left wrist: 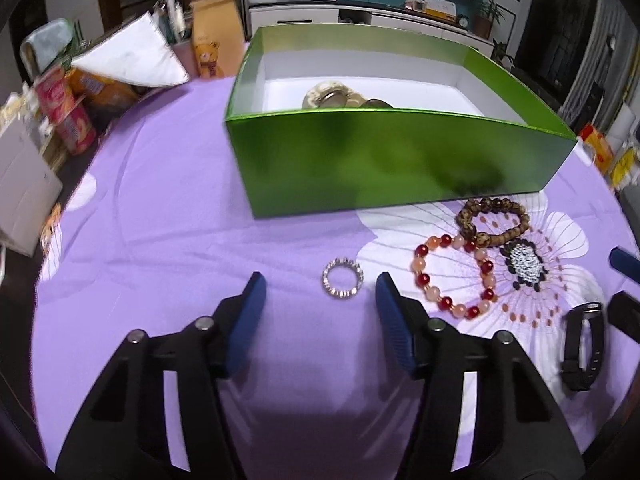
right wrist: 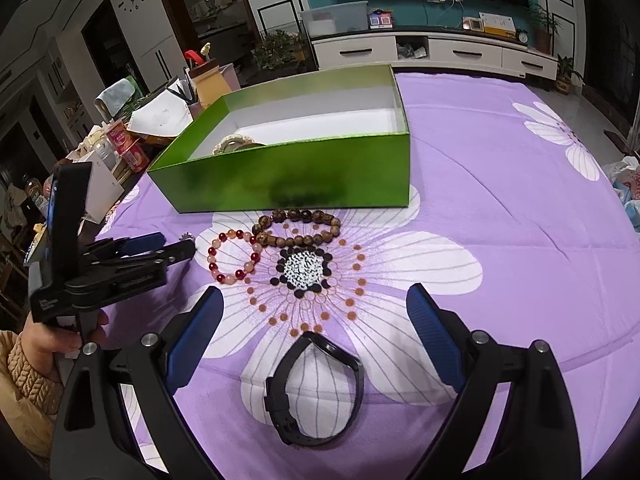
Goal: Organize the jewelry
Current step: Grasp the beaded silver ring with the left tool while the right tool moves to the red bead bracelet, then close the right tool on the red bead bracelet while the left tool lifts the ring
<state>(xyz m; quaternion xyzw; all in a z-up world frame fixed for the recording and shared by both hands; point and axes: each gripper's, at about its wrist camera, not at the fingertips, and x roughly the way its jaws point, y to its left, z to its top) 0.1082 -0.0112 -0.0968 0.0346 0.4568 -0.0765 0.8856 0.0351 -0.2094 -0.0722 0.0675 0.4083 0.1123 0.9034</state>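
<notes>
- left wrist view: left tongs (left wrist: 320,292) stood apart around the silver ring (left wrist: 343,278), not pressing it.
- right tongs (right wrist: 316,312) stood apart above the black watch (right wrist: 316,392).
- next, i think: clamp the ring, carry it to the green box (left wrist: 400,156).

A small silver crystal-studded ring (left wrist: 343,284) is laid flat beside a red-and-peach beaded bracelet (left wrist: 454,276); the open green cardboard box (left wrist: 384,160) is set behind them.
</notes>
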